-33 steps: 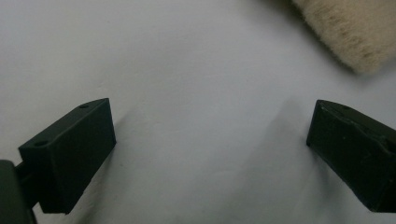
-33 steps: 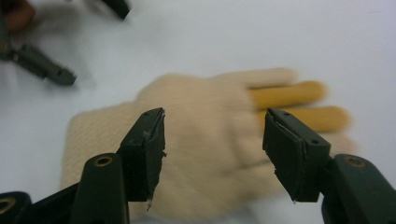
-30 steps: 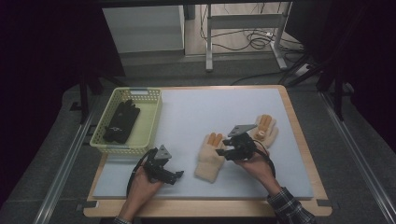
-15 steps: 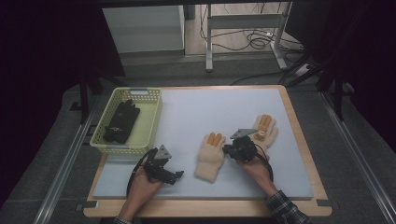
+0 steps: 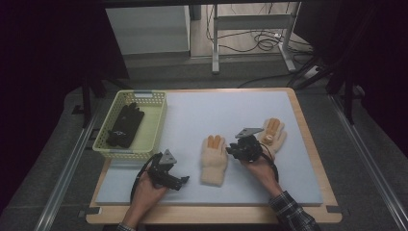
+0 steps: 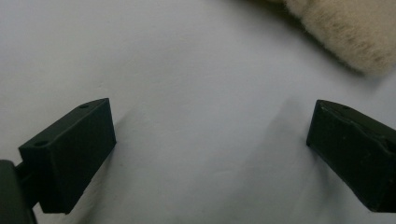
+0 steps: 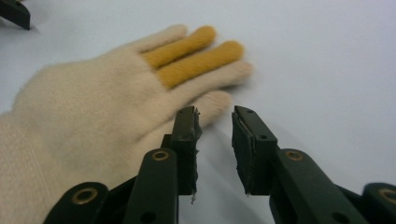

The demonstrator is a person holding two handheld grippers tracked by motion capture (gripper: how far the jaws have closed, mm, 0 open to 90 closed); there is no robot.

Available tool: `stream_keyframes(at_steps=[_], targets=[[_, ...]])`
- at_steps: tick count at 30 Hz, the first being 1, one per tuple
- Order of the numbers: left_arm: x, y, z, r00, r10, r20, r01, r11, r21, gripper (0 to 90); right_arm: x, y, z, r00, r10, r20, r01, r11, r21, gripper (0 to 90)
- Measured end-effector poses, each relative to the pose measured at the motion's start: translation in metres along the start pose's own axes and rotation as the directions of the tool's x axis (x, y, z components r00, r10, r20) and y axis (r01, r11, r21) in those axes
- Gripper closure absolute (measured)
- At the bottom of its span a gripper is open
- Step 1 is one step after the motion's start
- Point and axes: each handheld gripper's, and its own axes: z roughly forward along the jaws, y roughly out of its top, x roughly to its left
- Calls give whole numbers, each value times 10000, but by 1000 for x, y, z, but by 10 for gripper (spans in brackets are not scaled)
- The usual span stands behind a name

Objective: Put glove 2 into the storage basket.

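Observation:
A cream knitted glove [image 5: 213,161] with two orange fingers lies flat on the pale mat [image 5: 226,110]; in the right gripper view this same glove [image 7: 93,116] lies palm-down at the left. My right gripper [image 5: 231,150] [image 7: 215,126] rests low beside its thumb, jaws a narrow gap apart with nothing between them. A second cream and orange glove [image 5: 273,132] lies just behind my right hand. My left gripper [image 5: 183,179] [image 6: 210,126] hovers over bare mat near the front edge, jaws wide open and empty. The first glove's fuzzy cuff [image 6: 345,32] lies beyond its jaws.
A yellow-green mesh basket [image 5: 156,122] stands at the mat's left edge and holds black gloves [image 5: 125,125]. The table has a wooden rim [image 5: 308,144]. Beyond the far edge are a white cabinet, metal table legs and cables on the floor.
My right gripper has shifted slightly left and down, off the right glove and toward the middle glove's thumb. The left gripper has stayed in place.

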Motion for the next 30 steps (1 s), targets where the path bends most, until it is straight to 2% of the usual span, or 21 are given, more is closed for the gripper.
stream_keyframes(at_steps=[5,6,9,12,14,15,16,18,19,20,22,24,26,30], targets=[[0,0,0,10000,-2,0,2,10000,3,13,-20,0,-26,9983,261,525,-253,9996,-158,643],[0,0,0,10000,-2,0,2,10000,3,13,-20,0,-26,9983,261,525,-253,9996,-158,643],[0,0,0,10000,0,0,0,10000,2,13,-35,-1,-41,9942,469,968,-442,9986,-302,628],[0,0,0,10000,-2,1,2,10000,8,13,-57,-6,-61,9839,878,1557,-813,9955,-479,598],[0,0,0,10000,-4,2,4,10000,6,13,-63,-8,-65,9805,993,1695,-919,9945,-511,584],[0,0,0,10000,-5,2,5,10000,7,13,-72,-13,-72,9733,1199,1957,-1102,9921,-597,550],[0,0,0,10000,-5,2,5,10000,7,13,-72,-13,-72,9733,1199,1957,-1102,9921,-597,550],[0,0,0,10000,-5,3,5,10000,6,13,-81,-18,-77,9663,1359,2188,-1256,9903,-602,514],[0,0,0,10000,-6,1,6,10000,5,13,-89,-24,-79,9601,1494,2365,-1417,9887,-493,471],[0,0,0,10000,-6,1,6,10000,5,13,-89,-24,-79,9601,1494,2365,-1417,9887,-493,471],[0,0,0,10000,-6,2,6,10000,4,13,-97,-32,-76,9529,1650,2545,-1600,9863,-404,403],[0,0,0,10000,-5,1,5,10000,4,13,-100,-35,-73,9525,1687,2535,-1653,9856,-344,379],[0,0,0,10000,-3,2,3,10000,4,13,-103,-43,-61,9566,1705,2361,-1726,9849,-118,330],[0,0,0,10000,-4,1,4,10000,3,13,-103,-47,-52,9578,1494,2454,-1514,9884,-108,324]])
